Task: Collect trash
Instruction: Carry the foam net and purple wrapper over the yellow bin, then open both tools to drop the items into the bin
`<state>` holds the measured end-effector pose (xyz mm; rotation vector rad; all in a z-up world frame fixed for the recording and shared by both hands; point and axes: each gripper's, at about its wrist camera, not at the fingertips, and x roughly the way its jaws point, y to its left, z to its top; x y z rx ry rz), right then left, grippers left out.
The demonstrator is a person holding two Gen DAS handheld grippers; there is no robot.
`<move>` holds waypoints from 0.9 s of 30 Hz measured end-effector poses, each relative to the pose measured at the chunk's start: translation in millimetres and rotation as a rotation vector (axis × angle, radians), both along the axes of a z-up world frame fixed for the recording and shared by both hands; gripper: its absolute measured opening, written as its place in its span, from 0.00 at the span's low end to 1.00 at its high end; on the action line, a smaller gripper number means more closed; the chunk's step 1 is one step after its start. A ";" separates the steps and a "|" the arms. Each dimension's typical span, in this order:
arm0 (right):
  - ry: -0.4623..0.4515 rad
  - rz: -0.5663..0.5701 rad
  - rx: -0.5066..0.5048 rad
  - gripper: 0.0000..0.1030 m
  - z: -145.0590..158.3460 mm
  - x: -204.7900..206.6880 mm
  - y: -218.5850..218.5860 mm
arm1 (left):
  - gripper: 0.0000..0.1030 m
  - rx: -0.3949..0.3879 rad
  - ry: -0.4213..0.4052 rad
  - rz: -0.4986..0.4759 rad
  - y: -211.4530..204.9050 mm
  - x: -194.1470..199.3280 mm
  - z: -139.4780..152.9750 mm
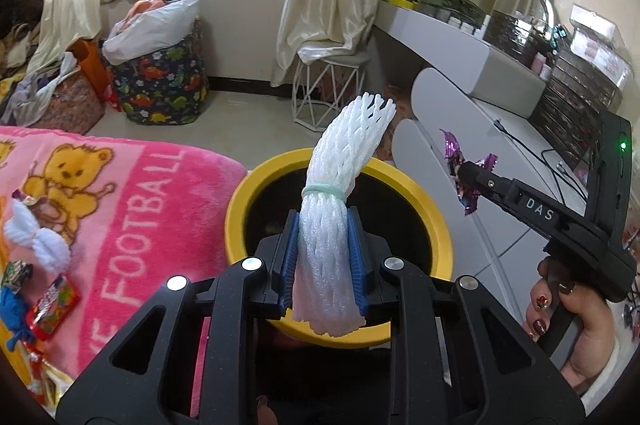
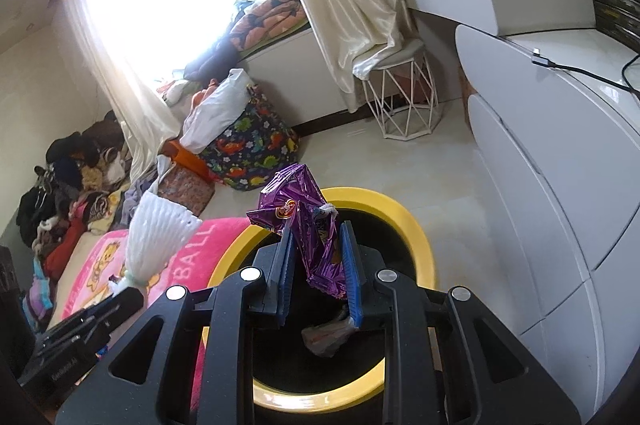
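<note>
My left gripper (image 1: 323,249) is shut on a white foam net sleeve (image 1: 340,193) bound by a pale green band; it hangs over the mouth of a yellow-rimmed black bin (image 1: 240,209). My right gripper (image 2: 317,257) is shut on a crumpled purple foil wrapper (image 2: 308,225), also above the bin (image 2: 420,237). A scrap of trash (image 2: 326,337) lies inside the bin. In the left wrist view the right gripper (image 1: 466,173) reaches in from the right with the purple wrapper (image 1: 456,161), held by a hand (image 1: 576,325). The foam sleeve (image 2: 158,229) shows at left in the right wrist view.
A pink blanket (image 1: 132,209) at the left carries several candy wrappers (image 1: 50,309) and a white fluffy piece (image 1: 36,237). White rounded drawers (image 2: 540,153) stand right of the bin. A dinosaur-print bag (image 1: 164,85) and a wire stool (image 1: 328,93) sit on the floor beyond.
</note>
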<state>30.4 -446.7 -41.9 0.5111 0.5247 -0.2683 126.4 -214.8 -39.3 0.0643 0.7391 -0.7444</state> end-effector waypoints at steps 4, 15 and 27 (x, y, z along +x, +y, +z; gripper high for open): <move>0.001 -0.015 0.004 0.21 -2.2 -3.6 -6.6 | 0.17 0.013 0.005 -0.023 -12.2 -1.0 -4.1; 0.039 -0.013 0.046 0.21 -16.6 -1.7 -17.8 | 0.17 0.099 0.054 -0.085 -50.1 12.6 -32.0; 0.075 0.026 0.095 0.22 -33.7 10.9 -18.5 | 0.18 0.168 0.104 -0.090 -61.9 34.7 -62.3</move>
